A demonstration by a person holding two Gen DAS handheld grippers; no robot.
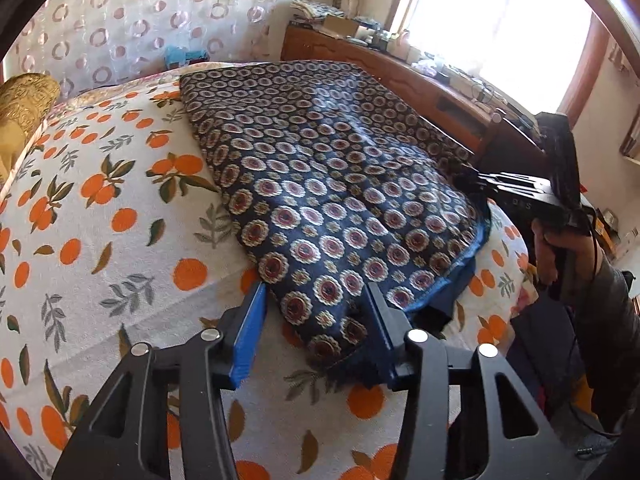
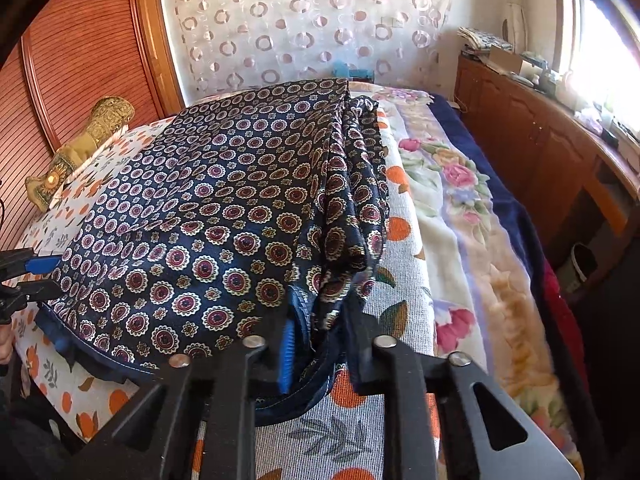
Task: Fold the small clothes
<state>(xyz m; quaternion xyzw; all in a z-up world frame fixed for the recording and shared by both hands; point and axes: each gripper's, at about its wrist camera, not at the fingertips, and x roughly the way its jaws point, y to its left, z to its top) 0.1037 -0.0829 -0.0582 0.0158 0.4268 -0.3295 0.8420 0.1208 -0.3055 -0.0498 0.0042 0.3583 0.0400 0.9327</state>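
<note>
On orange-print bedspread (image 1: 120,200), patterned navy garment (image 1: 320,184), both tools at its corners

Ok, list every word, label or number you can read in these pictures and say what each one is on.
No text can be read.
Pale marks on the right gripper: too blurred to read.
Boxes and papers on the cabinet: too small to read.
Garment and sheet: printed patterns only, no lettering.
</note>
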